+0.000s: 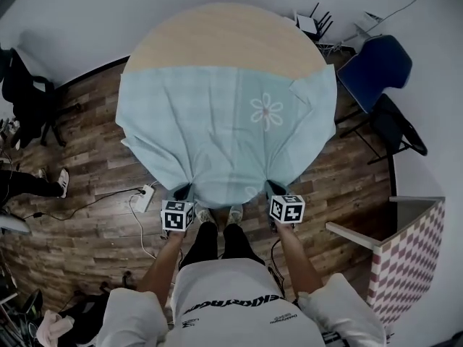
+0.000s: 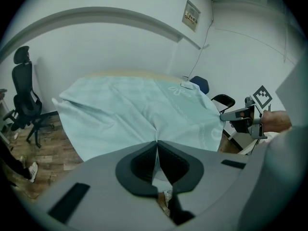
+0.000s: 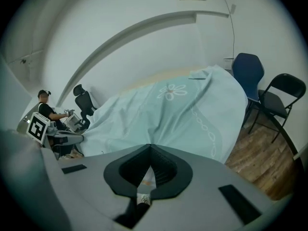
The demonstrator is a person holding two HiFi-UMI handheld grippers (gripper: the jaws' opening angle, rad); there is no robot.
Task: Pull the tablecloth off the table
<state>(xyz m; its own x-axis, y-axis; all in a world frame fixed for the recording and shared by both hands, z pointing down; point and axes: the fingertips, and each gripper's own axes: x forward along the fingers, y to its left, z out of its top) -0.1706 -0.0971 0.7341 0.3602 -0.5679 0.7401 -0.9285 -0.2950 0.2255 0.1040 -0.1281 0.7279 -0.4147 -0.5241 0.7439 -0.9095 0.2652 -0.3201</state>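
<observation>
Where the pale blue cloth [image 1: 217, 121] hangs over the near edge of the round tabletop [image 1: 224, 35], the left gripper [image 2: 156, 143] is clenched tight on its hem, and so is the right gripper [image 3: 150, 147], further along. Only the far strip of wood lies bare. A blue chair [image 1: 376, 67] stands to the right.

Looks like an office-type workroom: swivel office chair [image 2: 22, 81], folding chair [image 3: 288, 86], power strip [image 1: 145, 196] on plank floor [image 1: 94, 143].
</observation>
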